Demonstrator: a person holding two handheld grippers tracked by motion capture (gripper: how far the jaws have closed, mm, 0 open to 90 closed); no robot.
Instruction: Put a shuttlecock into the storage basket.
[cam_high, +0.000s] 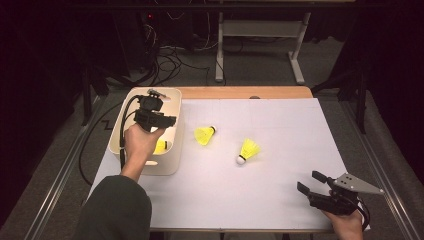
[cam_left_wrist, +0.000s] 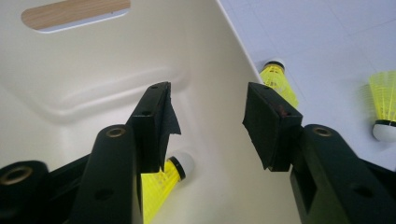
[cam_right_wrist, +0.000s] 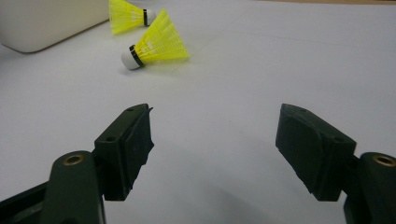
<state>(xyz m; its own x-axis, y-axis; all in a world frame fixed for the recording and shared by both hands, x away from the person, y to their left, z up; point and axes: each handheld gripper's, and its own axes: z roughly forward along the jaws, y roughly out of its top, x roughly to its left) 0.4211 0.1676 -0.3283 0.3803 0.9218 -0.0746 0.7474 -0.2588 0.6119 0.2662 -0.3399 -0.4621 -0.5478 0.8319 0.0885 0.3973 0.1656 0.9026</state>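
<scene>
My left gripper hangs over the cream bin at the table's left, held by a hand. In the left gripper view its jaws stand open with nothing between them. Below them a yellow shuttlecock lies on the bin's floor. A second yellow shuttlecock lies on the white mat just right of the bin. A third lies farther right, cork toward the front. My right gripper rests open near the front right corner, its jaws empty and aimed at those two shuttlecocks.
A white mat covers the table; a wooden strip shows along the far edge. The bin wall has a handle slot. Cables and a desk frame stand on the floor beyond the table.
</scene>
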